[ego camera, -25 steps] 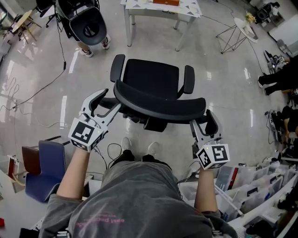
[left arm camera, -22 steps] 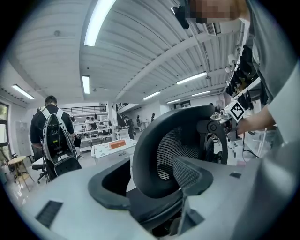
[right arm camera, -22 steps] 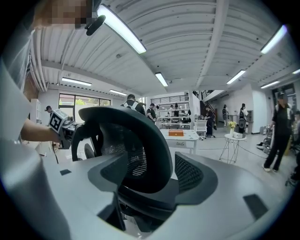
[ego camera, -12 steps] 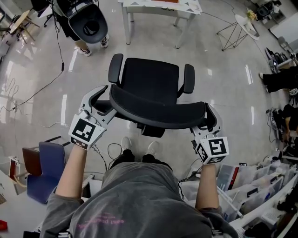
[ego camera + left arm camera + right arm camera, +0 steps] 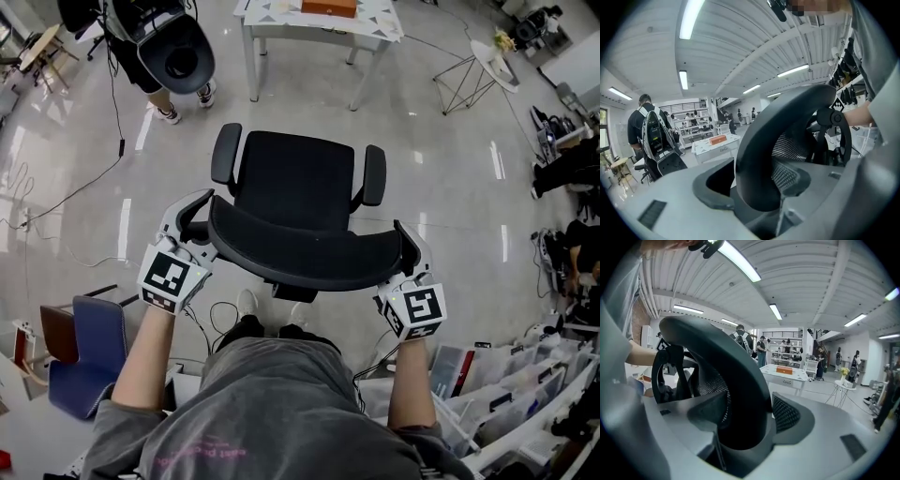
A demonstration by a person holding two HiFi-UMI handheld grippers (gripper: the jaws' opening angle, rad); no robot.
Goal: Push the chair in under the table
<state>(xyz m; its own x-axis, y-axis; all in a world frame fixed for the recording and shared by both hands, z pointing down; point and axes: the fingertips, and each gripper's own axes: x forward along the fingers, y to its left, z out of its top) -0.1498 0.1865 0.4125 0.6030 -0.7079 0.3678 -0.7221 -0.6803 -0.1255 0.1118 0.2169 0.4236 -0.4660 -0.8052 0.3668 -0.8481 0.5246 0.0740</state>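
Note:
A black office chair, seat (image 5: 295, 178) and curved backrest (image 5: 300, 255), stands on the glossy floor facing a white table (image 5: 319, 36) at the top of the head view. My left gripper (image 5: 204, 217) straddles the backrest's left end, and its jaws are closing with the rim (image 5: 787, 117) between them. At the backrest's right end my right gripper (image 5: 405, 251) clasps the rim (image 5: 722, 362) in the same way. In the two gripper views the pads of the left gripper (image 5: 754, 187) and the right gripper (image 5: 740, 427) lie against the rim. The chair's base is hidden under the seat.
An orange box (image 5: 328, 7) lies on the table. A person with a dark round-backed seat (image 5: 173, 47) stands at the top left. A blue chair (image 5: 84, 347) sits at the lower left, a wire side table (image 5: 478, 66) at the upper right, bins (image 5: 506, 375) at the lower right.
The chair and both grippers have moved up the picture toward the white table. More of the table top and its orange box has come into view.

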